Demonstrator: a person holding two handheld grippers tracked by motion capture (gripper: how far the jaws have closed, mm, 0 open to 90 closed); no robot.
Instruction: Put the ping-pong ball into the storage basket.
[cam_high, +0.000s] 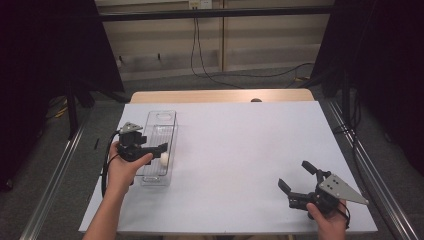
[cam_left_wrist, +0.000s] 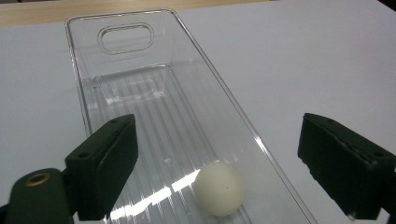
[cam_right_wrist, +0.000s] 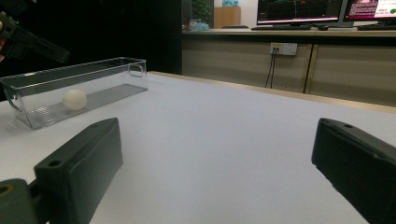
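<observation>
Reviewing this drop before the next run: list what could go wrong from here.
1. The small white ball lies loose on the ribbed floor of the long clear plastic bin; a nudge could set it rolling along the bin.
2. The left gripper hangs open just above it, so lifting away carelessly might knock the light bin.

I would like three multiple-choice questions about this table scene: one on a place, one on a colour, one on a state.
1. Where is the ball?
A. inside the clear bin
B. on the bare table
C. between the right gripper's fingers

2. What colour is the ball?
A. red
B. white
C. green

3. How is the left gripper?
A. shut on the ball
B. shut on the bin
C. open

Answers: 1 A, it rests on the bin's ribbed floor; 2 B, it looks plain white; 3 C, its fingers stand apart, clear of the ball.
</observation>
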